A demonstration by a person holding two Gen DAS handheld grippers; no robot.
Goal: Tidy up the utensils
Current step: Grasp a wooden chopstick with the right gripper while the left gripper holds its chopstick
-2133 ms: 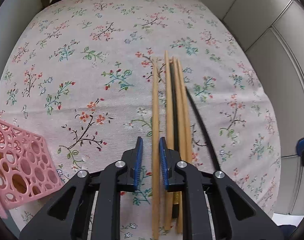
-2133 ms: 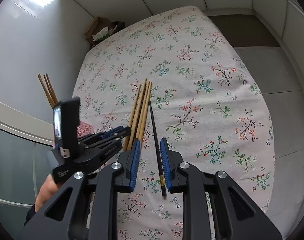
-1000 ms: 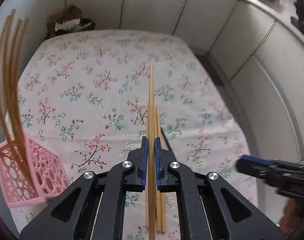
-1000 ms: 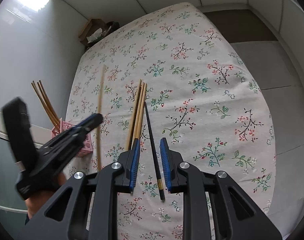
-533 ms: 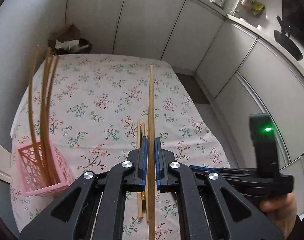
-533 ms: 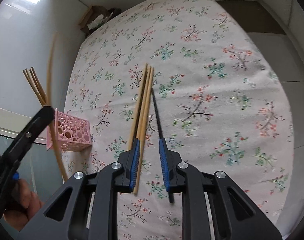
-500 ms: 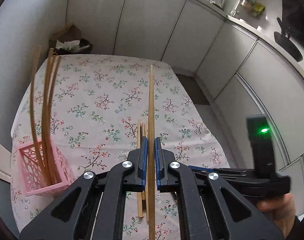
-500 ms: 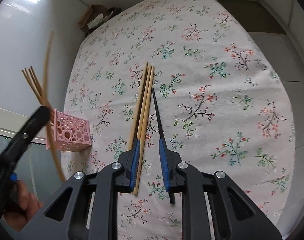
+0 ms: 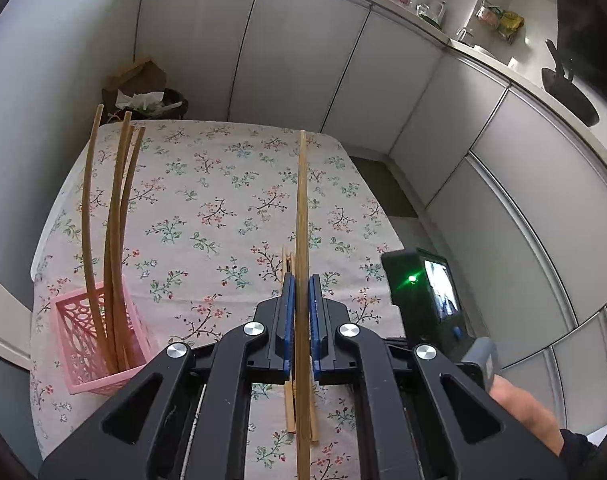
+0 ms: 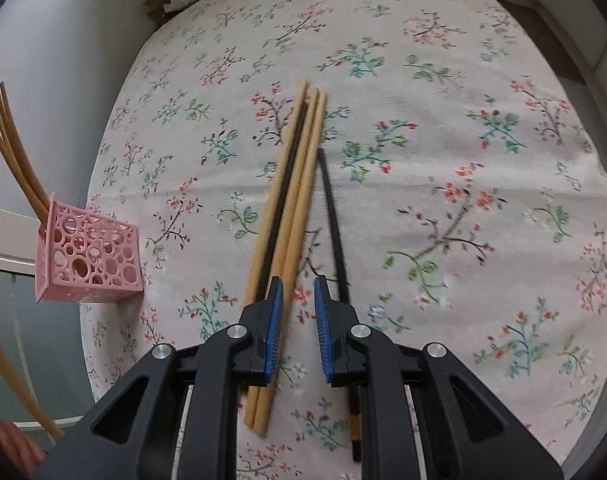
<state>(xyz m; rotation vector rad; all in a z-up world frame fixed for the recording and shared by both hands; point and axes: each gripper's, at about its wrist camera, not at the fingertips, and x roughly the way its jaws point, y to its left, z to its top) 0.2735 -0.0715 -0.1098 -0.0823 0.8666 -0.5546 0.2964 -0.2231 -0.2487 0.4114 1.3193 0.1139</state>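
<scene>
Floral tablecloth [image 10: 443, 128] beneath grey cabinets [image 9: 303, 52]; left tongs [image 9: 298, 312] clamp chopstick [image 9: 302, 208], right tongs [image 10: 296, 316] apart.

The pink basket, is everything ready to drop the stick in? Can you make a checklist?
1. Left gripper clamped on the wooden chopstick: ok.
2. Pink basket upright on the tablecloth: ok.
3. Room left beside the chopsticks already in the basket: ok.
4. Held stick above the basket: not ok, it is off to one side.
5. Right gripper clear of the basket: ok, over the chopsticks on the cloth, nothing gripped.
</scene>
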